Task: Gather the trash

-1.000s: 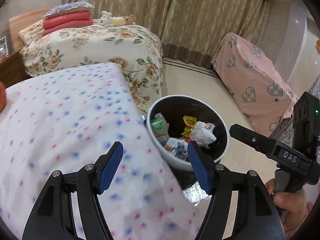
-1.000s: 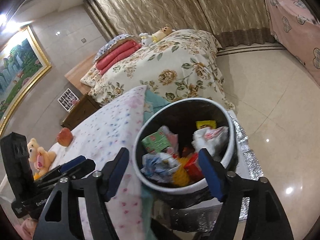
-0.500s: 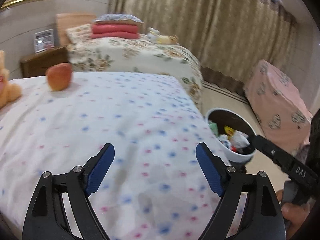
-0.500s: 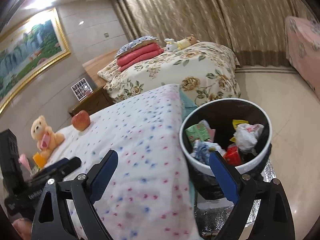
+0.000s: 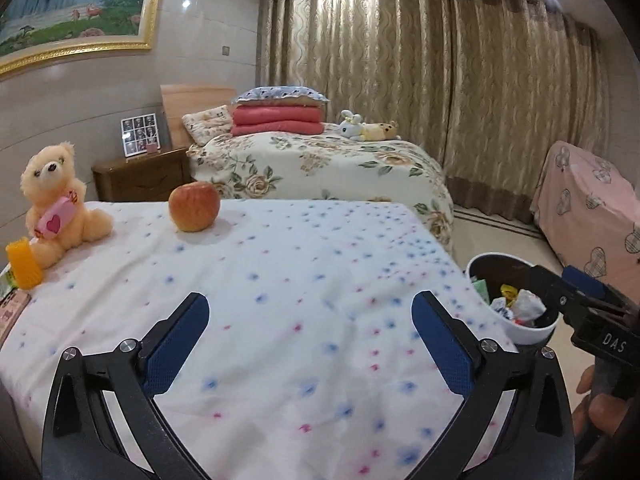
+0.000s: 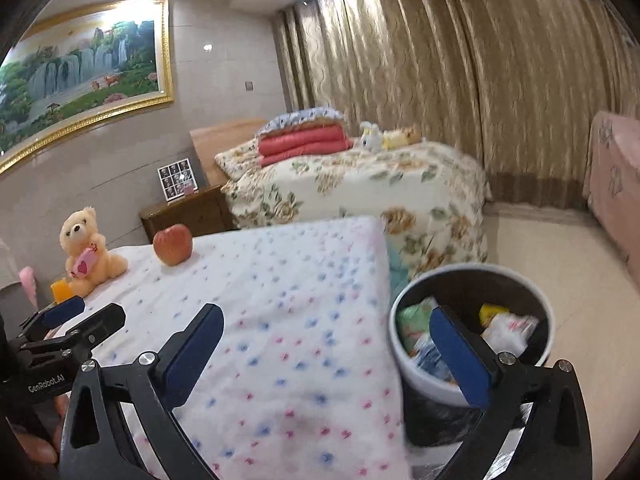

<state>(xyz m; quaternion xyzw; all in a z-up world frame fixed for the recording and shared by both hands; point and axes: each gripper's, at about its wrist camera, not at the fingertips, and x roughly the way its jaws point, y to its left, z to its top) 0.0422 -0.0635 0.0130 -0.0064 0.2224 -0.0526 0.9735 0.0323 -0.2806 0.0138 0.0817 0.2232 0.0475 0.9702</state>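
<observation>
A white-rimmed trash bin [image 6: 520, 276] with a black liner stands on the floor at the right edge of the dotted tablecloth [image 6: 288, 300]. It holds several wrappers and a crumpled white bag [image 6: 506, 330]. It also shows in the left wrist view [image 5: 532, 332]. My left gripper [image 5: 310, 340] is open and empty above the cloth. My right gripper [image 6: 326, 350] is open and empty, its right finger over the bin's near rim. An orange cup [image 5: 23, 266] stands at the table's left edge.
A red apple [image 5: 195, 207] and a teddy bear [image 5: 56, 204] sit on the cloth at the back left. A floral bed [image 5: 320, 160], a wooden nightstand [image 5: 140, 178] and a pink-covered piece of furniture [image 5: 588, 208] stand beyond. Curtains cover the far wall.
Both grippers have lifted and tilted up away from the bin. The left view has swung left over the tablecloth, bringing apple, bear and cup into view. Both stay open.
</observation>
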